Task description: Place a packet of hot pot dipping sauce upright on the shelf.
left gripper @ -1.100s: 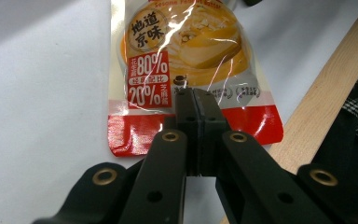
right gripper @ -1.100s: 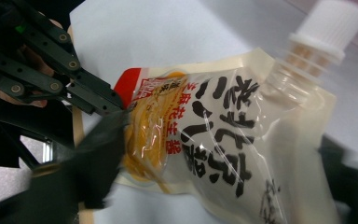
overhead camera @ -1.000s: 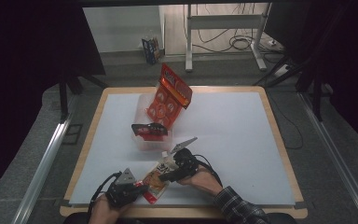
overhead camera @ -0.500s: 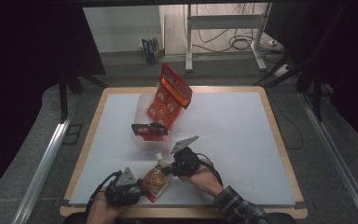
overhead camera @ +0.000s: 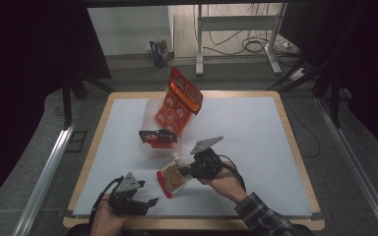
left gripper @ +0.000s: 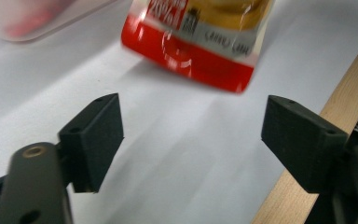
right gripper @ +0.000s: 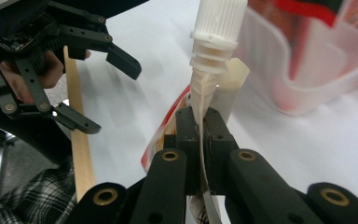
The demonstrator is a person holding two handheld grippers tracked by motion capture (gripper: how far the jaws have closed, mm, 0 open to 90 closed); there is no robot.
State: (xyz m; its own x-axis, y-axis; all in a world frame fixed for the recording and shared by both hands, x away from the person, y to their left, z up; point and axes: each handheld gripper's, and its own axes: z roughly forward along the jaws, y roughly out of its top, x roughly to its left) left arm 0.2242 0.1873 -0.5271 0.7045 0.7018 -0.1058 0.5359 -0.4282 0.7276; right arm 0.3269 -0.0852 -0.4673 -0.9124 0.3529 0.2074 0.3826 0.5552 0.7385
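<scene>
A spouted pouch (overhead camera: 170, 180) with a red bottom and a white cap (right gripper: 216, 21) hangs tilted just above the white table. My right gripper (overhead camera: 189, 172) is shut on the pouch's top seam right under the spout (right gripper: 199, 126). My left gripper (overhead camera: 145, 204) sits near the front edge, to the left of the pouch. Its jaws have just been opening and stand wide apart (left gripper: 191, 135). The pouch's red bottom (left gripper: 191, 51) lies beyond the pads, with nothing between them.
A clear plastic tub (overhead camera: 150, 147) stands behind the pouch, with orange-red packets (overhead camera: 179, 101) sticking up out of it. The tub (right gripper: 307, 79) is close on the right in the right gripper view. The table's wooden rim (left gripper: 335, 116) runs beside my left gripper.
The left gripper has let go of the pouch's bottom and opened. The right gripper has closed on the pouch's top and lifted it up and to the right.
</scene>
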